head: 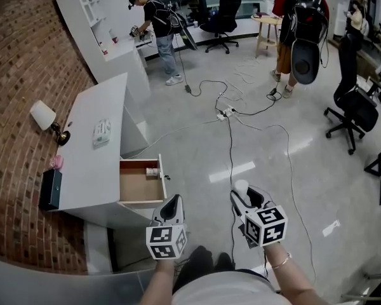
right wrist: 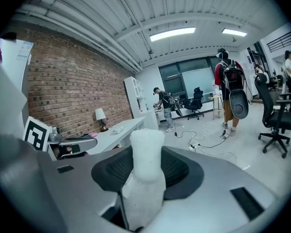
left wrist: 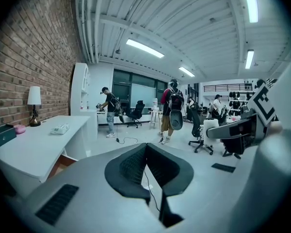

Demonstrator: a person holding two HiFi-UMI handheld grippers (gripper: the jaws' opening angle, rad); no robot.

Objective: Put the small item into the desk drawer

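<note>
Currently the right gripper [head: 244,194] is clamped on the small white item [right wrist: 146,166], which runs lengthwise along the jaws with its rounded end poking past the tips. The left gripper [head: 173,203] has its jaws together with nothing in them. The open drawer [head: 138,186] of the white desk [head: 92,170] lies ahead and left of the loaded gripper. The left gripper is nearer to it, roughly in between. My read: the right one must cross leftward past the left gripper, then tip the item down in. Another small object [head: 152,171] sits at the drawer's far corner.
</note>
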